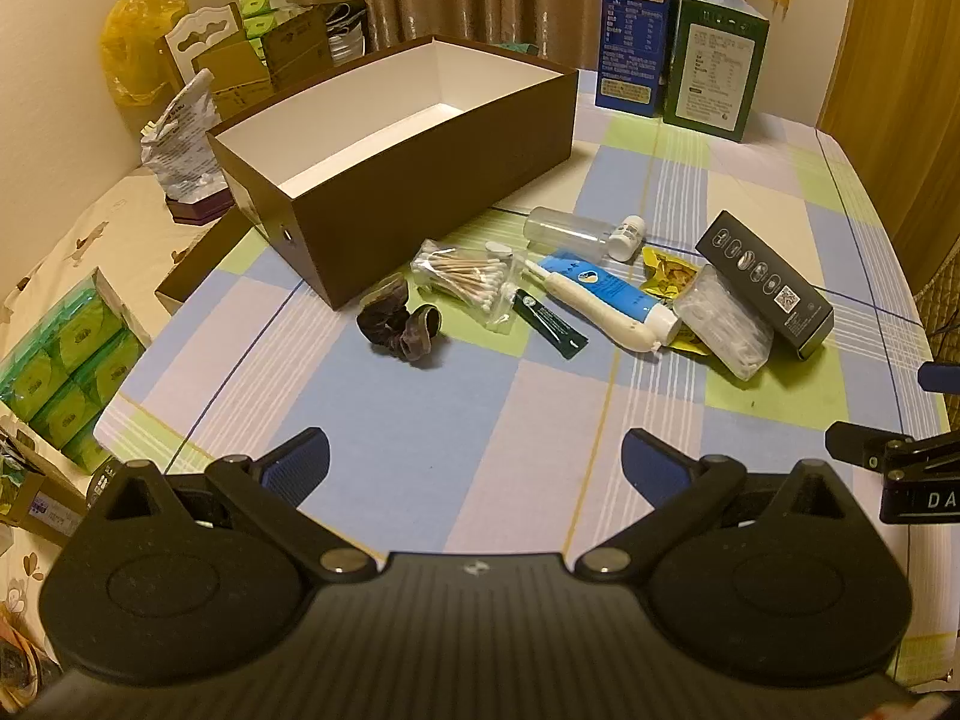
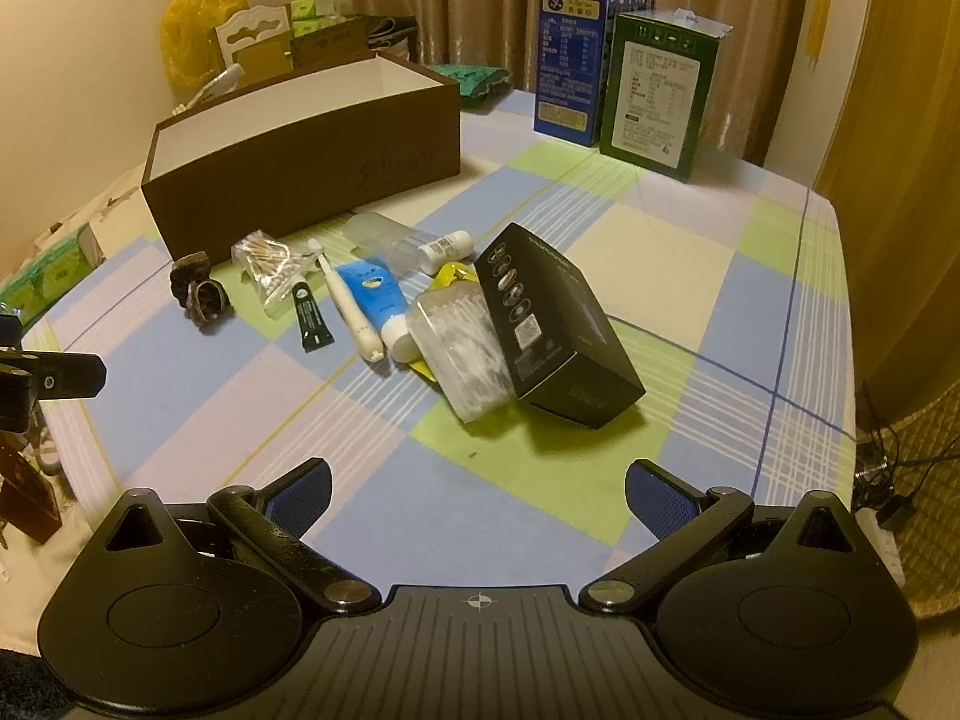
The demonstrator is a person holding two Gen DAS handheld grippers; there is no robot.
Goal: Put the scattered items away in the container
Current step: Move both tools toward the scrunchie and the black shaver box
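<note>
Seen from the left wrist, the left gripper hangs over the near edge of the table with its blue-padded jaws spread wide, nothing between them and nothing touched. Beyond it the checked tablecloth carries a brown box, open-topped and white inside, at the far left of the table. The scattered things lie in a loose row just in front of it: a dark scrunchie, a bag of cotton swabs, a small green tube, a white toothbrush-like stick lying against a blue tube, a clear bottle, a small white bottle, a yellow packet, a clear pack of floss picks and a black carton leaning on it. Far back stand a blue milk carton and a green carton before the curtains. From the right wrist, the right gripper is likewise wide open and empty above bare cloth, the black carton nearest to it, the brown box at far left. The tip of the other gripper pokes in at the left edge.
</note>
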